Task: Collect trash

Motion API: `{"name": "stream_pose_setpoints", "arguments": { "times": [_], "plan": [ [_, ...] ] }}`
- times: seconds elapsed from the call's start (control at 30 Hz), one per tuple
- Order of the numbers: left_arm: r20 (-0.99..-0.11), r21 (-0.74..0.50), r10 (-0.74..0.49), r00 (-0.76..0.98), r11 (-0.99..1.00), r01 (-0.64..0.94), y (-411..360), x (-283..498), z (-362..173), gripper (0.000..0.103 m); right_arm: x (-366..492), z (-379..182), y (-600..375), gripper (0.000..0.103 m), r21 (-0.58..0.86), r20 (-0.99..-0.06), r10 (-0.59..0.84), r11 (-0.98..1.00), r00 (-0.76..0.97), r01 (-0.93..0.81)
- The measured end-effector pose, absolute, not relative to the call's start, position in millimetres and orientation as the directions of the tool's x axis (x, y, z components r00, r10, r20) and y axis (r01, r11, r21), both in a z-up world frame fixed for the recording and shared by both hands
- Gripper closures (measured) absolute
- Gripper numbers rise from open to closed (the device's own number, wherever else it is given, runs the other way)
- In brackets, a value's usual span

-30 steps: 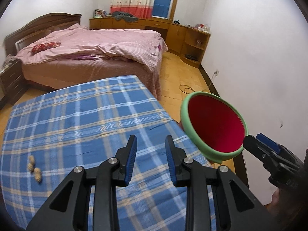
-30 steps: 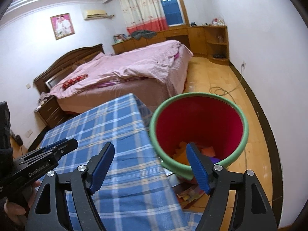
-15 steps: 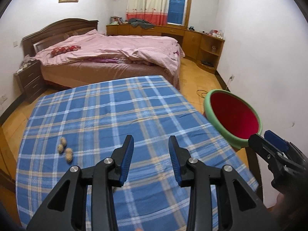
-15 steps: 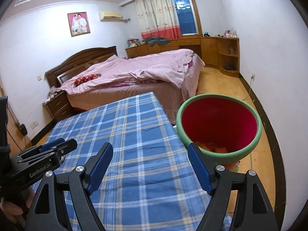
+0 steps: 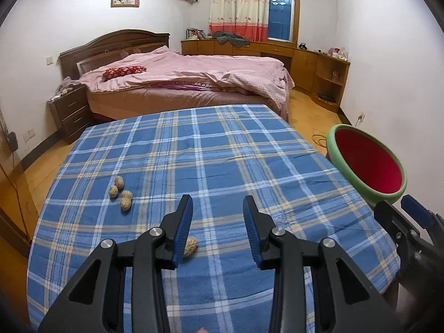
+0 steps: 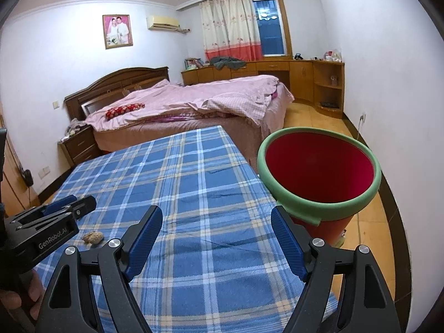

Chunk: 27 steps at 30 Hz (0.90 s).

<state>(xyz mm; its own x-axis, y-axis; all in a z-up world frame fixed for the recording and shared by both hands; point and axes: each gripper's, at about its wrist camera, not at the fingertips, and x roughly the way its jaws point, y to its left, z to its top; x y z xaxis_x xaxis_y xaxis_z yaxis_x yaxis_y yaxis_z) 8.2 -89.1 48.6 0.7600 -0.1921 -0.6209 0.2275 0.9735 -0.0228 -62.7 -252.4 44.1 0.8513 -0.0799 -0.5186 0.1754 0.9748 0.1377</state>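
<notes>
Three tan nut shells (image 5: 120,191) lie in a cluster on the blue plaid tablecloth (image 5: 222,152), left of my left gripper (image 5: 217,197). A fourth nut shell (image 5: 191,245) lies just below its left finger, partly hidden. The left gripper is open with nothing between its pads. A red trash bin with a green rim (image 6: 319,172) stands beside the table's right edge. My right gripper (image 6: 217,208) hangs wide open and empty over the cloth, left of the bin. In the right wrist view one nut shell (image 6: 94,237) shows under the left gripper (image 6: 80,201).
A bed with a pink cover (image 5: 194,77) stands beyond the table's far edge. A dark nightstand (image 5: 69,111) sits left of the bed and wooden cabinets (image 5: 319,63) line the back right. A white wall (image 6: 402,111) runs close behind the bin.
Both grippers have drawn back from the bin toward the near part of the table and sunk. The nut shells have come closer and a fourth has appeared. The left jaws have widened a little.
</notes>
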Motion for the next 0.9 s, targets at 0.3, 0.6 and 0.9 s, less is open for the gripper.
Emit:
{"name": "stream_pose_setpoints", "arguments": {
  "times": [0.3, 0.6, 0.9],
  "plan": [
    [-0.638, -0.011, -0.161, 0.753, 0.980, 0.200, -88.9, 10.7, 38.7, 0.066, -64.3, 37.3, -254.3, 0.022, 0.145, -0.525, -0.080, 0.973, 0.847, 0.182],
    [-0.626, -0.004, -0.153, 0.765, 0.981, 0.193, -88.7, 9.9, 39.1, 0.066, -63.9, 36.0, -258.5, 0.022, 0.150, -0.528, -0.081, 0.971, 0.845, 0.186],
    [-0.622, -0.003, -0.151, 0.769, 0.982, 0.191, -87.9, 10.5, 40.6, 0.066, -64.0, 36.0, -259.2, 0.022, 0.149, -0.527, -0.080, 0.971, 0.846, 0.185]
  ]
}}
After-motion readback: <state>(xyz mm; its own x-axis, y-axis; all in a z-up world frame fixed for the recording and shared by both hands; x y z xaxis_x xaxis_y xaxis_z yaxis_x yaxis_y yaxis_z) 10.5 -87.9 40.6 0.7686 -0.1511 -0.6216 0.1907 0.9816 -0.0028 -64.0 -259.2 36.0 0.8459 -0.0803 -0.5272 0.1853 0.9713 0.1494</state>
